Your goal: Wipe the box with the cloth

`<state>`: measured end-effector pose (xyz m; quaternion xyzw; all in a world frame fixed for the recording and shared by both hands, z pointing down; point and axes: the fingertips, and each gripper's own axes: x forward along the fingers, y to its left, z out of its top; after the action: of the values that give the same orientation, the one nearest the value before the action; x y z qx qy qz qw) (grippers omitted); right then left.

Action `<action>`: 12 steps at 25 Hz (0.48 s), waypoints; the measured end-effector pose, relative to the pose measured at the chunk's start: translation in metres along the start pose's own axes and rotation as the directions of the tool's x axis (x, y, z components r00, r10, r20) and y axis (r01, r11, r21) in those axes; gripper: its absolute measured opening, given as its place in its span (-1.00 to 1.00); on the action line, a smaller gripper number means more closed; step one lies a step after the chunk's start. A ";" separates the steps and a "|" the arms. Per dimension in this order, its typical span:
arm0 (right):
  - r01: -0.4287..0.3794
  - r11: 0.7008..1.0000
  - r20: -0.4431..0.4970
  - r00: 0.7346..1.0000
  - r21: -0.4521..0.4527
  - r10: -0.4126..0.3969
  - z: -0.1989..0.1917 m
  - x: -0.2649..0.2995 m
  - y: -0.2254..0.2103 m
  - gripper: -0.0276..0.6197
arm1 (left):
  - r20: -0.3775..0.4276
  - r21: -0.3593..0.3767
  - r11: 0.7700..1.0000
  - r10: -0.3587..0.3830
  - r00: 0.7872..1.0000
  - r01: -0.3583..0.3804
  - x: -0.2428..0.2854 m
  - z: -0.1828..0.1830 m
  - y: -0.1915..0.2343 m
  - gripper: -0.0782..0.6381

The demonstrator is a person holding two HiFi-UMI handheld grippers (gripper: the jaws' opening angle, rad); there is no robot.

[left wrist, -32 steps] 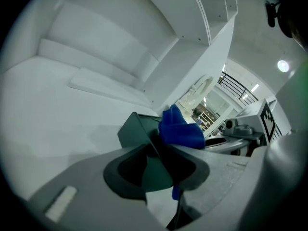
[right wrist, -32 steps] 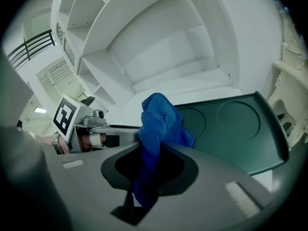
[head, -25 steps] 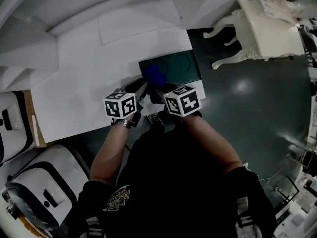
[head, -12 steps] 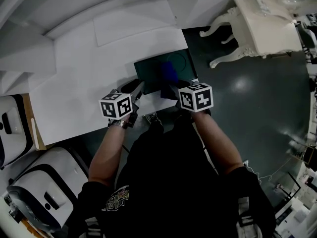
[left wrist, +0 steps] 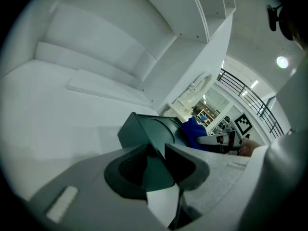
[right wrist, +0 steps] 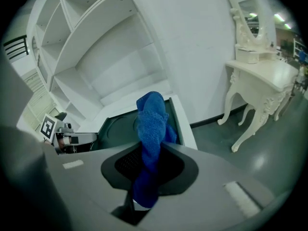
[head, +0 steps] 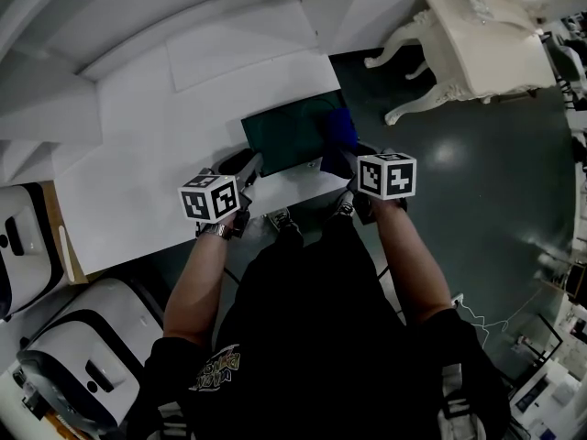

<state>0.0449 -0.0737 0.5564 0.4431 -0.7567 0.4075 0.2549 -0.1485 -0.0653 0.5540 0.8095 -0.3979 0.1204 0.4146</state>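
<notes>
White laminate covers the worktop (head: 138,172), and the dark green box (head: 284,137) lies flat near its right end, close to the front edge. On the left, the left tongs (left wrist: 161,150) are pressed together on the box's near left corner. A wedge of green is pinched between them, which looks like a steadying hold. The box reads as a stiff, flat, fairly light carton with a smooth top. It would probably slide on the slick worktop if nothing braced it, so a corner or rim is the sensible place to hold it. At the right edge of the box top is the blue cloth (right wrist: 151,121), a soft terry rag that bunches and drapes. The right tongs (right wrist: 153,150) pinch it through its middle, with a tuft standing above and a tail hanging below. Being limp, it should wipe best when gripped as a wad and pressed down lightly.
</notes>
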 end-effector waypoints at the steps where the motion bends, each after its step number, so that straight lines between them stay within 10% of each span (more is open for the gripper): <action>1: 0.009 1.000 0.004 1.000 0.006 -0.009 0.001 -0.002 -0.004 -0.63 | -0.001 0.002 1.000 0.001 1.000 -0.001 0.000 0.000 0.000 -0.46; 12: 0.060 0.996 0.036 0.997 0.058 -0.062 0.001 -0.014 -0.028 -0.63 | -0.005 0.006 1.000 0.003 1.000 -0.003 0.000 0.000 0.000 -0.46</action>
<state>0.0756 -0.0756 0.5567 0.4808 -0.7355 0.4126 0.2402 -0.1488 -0.0654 0.5538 0.8100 -0.3976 0.1240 0.4128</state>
